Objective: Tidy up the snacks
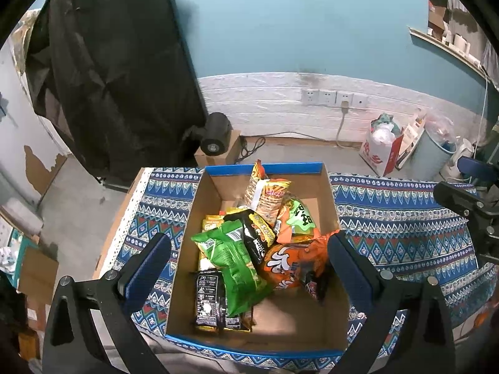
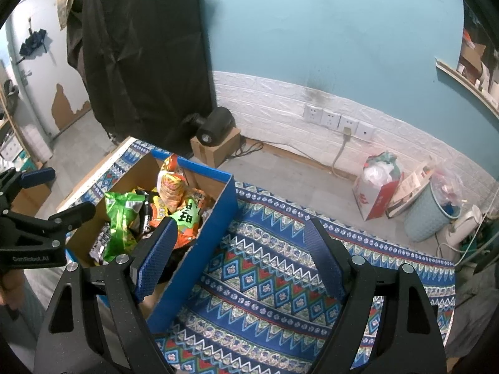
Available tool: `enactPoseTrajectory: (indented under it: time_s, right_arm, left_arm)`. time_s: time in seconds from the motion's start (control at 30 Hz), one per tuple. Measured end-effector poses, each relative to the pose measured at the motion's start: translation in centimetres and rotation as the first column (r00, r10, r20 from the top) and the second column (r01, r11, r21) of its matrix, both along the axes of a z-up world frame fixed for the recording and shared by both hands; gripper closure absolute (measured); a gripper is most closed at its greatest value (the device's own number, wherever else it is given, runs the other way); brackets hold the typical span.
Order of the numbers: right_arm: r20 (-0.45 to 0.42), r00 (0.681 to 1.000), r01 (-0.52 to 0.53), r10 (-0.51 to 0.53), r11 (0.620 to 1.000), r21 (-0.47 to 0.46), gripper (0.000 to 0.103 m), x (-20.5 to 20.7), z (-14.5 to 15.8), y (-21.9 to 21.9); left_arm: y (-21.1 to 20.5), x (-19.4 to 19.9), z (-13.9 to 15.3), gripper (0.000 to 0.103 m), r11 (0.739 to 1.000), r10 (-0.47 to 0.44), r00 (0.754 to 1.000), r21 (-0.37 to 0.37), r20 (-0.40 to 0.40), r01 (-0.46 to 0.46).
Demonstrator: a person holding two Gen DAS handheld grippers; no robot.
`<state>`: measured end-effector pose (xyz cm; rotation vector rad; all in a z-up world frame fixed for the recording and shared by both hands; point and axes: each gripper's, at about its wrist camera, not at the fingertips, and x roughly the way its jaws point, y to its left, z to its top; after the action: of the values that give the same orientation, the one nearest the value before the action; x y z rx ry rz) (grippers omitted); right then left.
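snack bags (image 1: 249, 243) lie in the box (image 1: 199, 212) on the tablecloth (image 2: 268, 280).

The left gripper (image 2: 46, 193), at nine o'clock in the right wrist view, carries the pale lettering "GenRobot.AI" on its black body. At four o'clock from the cardboard box (image 1: 199, 205), a white and red paper bag (image 1: 382, 149) on the floor bears large red Chinese characters, too blurred to make out. The snack packets in the box, among them a green-labelled orange packet (image 1: 297, 218) and an orange packet (image 1: 290, 268) with big white characters, show Chinese print that cannot be read surely.
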<state>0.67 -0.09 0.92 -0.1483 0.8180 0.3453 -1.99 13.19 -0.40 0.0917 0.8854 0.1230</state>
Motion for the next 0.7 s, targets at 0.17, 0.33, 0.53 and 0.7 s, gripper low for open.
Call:
enactPoseTrajectory:
  time_s: [0.17, 0.33, 0.53, 0.7]
  right_arm:
    - [-0.002, 1.000, 0.000, 0.000, 1.000, -0.002, 0.021, 0.05, 0.03, 0.03]
    - [-0.004, 1.000, -0.001, 0.001, 1.000, -0.001, 0.021, 0.08, -0.04, -0.07]
    - [-0.006, 1.000, -0.001, 0.001, 1.000, -0.001, 0.021, 0.07, -0.12, -0.11]
    - [-0.006, 1.000, -0.001, 0.001, 1.000, -0.001, 0.021, 0.08, -0.09, -0.04]
  left_arm:
    - [0.03, -0.03, -0.06, 0.002, 1.000, -0.001, 1.000, -0.001, 0.000, 0.001]
    - [0.03, -0.04, -0.10, 0.002, 1.000, -0.003, 1.000, -0.004, -0.003, 0.003]
    - [-0.12, -0.12, -0.27, 0.002, 1.000, -0.006, 1.000, -0.003, -0.009, 0.006]
    - [-0.07, -0.18, -0.25, 0.002, 1.000, -0.005, 1.000, -0.012, -0.001, 0.005]
